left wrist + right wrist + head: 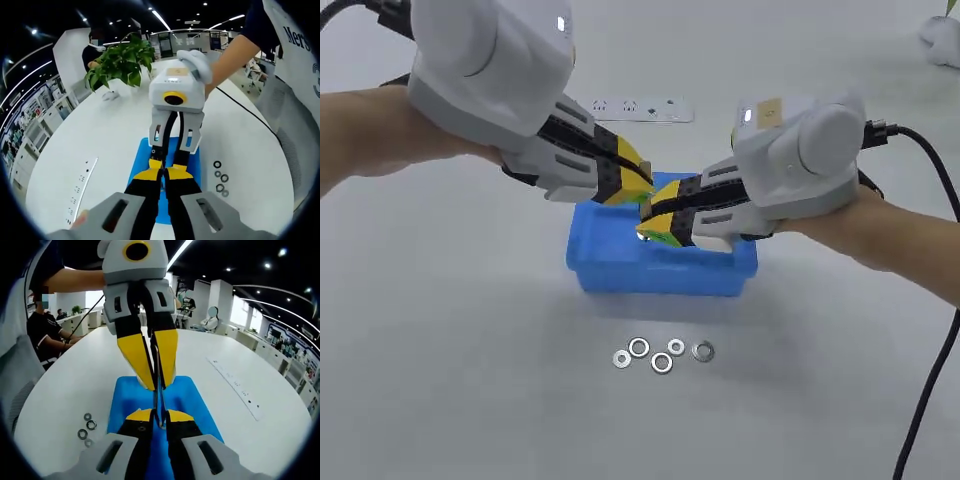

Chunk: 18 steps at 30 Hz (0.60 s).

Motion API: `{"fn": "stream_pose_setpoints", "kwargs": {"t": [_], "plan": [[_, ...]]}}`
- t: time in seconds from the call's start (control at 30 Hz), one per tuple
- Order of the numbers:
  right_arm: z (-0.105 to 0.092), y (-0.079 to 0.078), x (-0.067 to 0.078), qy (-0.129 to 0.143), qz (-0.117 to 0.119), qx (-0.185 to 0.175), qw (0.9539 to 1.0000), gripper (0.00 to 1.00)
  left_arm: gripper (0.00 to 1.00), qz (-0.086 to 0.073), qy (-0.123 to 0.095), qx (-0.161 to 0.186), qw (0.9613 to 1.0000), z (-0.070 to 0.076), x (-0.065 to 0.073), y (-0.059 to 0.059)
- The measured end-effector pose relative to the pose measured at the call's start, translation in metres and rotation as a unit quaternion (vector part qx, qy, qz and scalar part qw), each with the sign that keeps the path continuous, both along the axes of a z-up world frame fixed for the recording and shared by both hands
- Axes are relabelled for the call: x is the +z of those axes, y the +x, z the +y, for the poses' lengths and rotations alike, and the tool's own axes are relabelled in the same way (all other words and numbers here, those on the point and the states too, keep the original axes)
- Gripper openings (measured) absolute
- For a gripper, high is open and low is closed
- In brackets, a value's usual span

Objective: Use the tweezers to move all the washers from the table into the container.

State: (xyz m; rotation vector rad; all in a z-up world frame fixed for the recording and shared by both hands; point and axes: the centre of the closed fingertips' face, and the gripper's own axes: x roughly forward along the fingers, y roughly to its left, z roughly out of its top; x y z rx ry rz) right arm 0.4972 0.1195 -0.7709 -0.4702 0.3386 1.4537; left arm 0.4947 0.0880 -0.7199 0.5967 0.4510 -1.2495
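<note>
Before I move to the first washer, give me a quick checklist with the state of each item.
1. Tweezers gripped: ok, left gripper and right gripper are both shut on them.
2. Tweezer tips free to pinch: cannot tell, the jaws hide them.
3. Washers reachable: ok, five lie on the table in front of the container.
4. Container open on top: ok.
5. Tweezers above washers: not ok, they are over the container.
</note>
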Motion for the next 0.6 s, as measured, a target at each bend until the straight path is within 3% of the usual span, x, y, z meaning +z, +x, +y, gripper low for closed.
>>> {"fn": "stream_pose_setpoints", "kwargs": {"t": [0.2,0.57,0.6], "plan": [[0.0001,-0.0013,-0.0047,-0.009,-0.001,0.009,0.9999,0.11,0.07,0.005,0.007,-0.003,1.0000,0.0019,-0.0038,-0.0015],[-0.0007,0.0000,0.0004,-0.010,-0.002,0.009,0.9999,0.12,0.07,0.003,0.014,-0.005,0.9999,-0.0003,-0.0008,-0.0037],[-0.0007,-0.0001,0.0019,-0.009,-0.004,0.010,0.9999,0.12,0.07,-0.004,0.021,-0.006,0.9998,0.0010,-0.0003,-0.0032]]}}
